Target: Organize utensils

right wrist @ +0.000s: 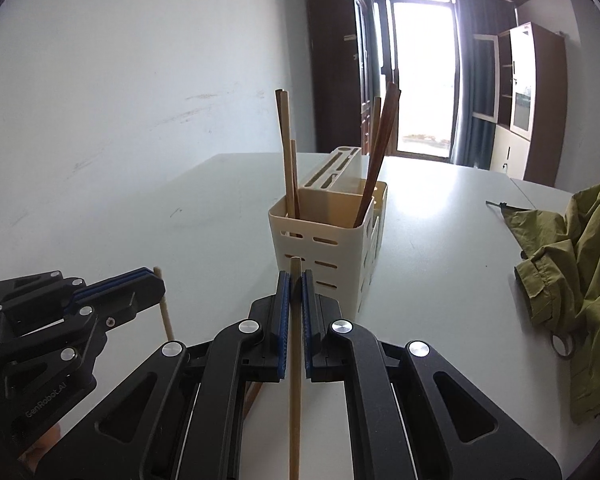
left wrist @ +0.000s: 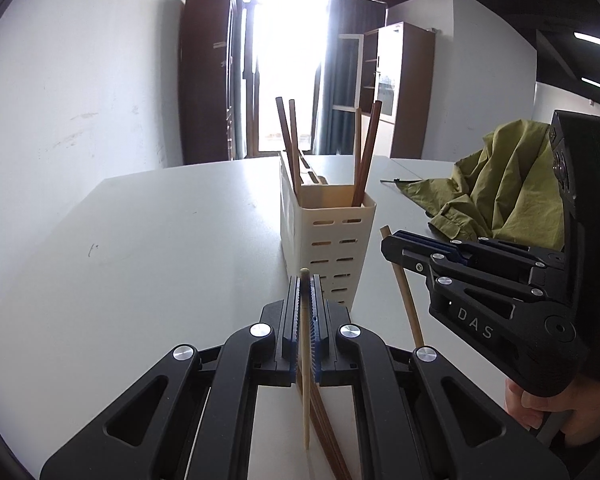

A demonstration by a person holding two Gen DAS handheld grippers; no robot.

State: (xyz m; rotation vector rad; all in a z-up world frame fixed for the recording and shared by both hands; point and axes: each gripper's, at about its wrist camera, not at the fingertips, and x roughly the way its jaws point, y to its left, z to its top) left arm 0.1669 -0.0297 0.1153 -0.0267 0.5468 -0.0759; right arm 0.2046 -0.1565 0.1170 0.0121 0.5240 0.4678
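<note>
A cream slotted utensil holder stands on the white table with several brown chopsticks upright in it. My left gripper is shut on a pale wooden chopstick that hangs down, just in front of the holder. To its right, my right gripper is shut on a light brown chopstick, also near the holder's front wall. Dark brown chopsticks lie on the table under the left gripper.
An olive-green garment is heaped on the table to the right. A white wall runs along the left. Wardrobes and a bright doorway stand beyond the table's far edge. A hand holds the right gripper's handle.
</note>
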